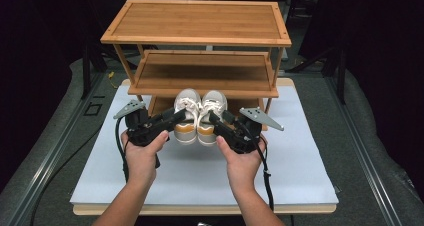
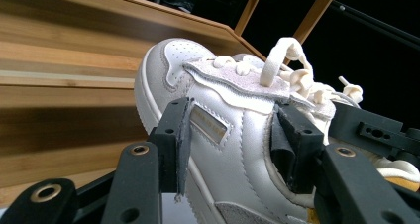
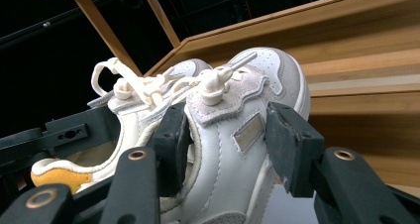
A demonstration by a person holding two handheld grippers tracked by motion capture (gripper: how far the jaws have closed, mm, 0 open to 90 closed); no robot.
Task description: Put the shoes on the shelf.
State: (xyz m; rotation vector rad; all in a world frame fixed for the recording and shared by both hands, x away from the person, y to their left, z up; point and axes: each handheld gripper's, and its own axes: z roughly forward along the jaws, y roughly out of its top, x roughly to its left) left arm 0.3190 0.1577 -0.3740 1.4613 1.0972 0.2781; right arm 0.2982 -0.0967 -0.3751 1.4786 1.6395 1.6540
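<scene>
The left gripper [image 1: 176, 117] is clamped on the left white leather sneaker with an orange heel [image 1: 186, 115], one jaw on each side; the right gripper [image 1: 214, 118] likewise grips its matching right sneaker [image 1: 209, 117]. Both shoes hang side by side between them, before the three-tier bamboo shoe rack [image 1: 200, 76].

**Inspector A:** Landmark is the bamboo shelf rack [image 1: 197, 46], three tiers, standing at the far end of the bench [image 1: 200, 206]. What lies beneath it?

**Inspector B:** A white mat [image 1: 300, 156] covers the bench top in front of the rack and under it; a pale wooden edge shows along the near side. Grey carpet floor [image 1: 370, 136] to either side of the rack.

**Inspector A:** Left of the rack?

**Inspector B:** A metal rail [image 1: 60, 141] runs diagonally across the floor. Dark stand legs [image 1: 95, 61] beside the rack's left posts.

**Inspector A:** Behind it?

**Inspector B:** Unlit, near black. Light falls from above onto the rack's top tier.
</scene>
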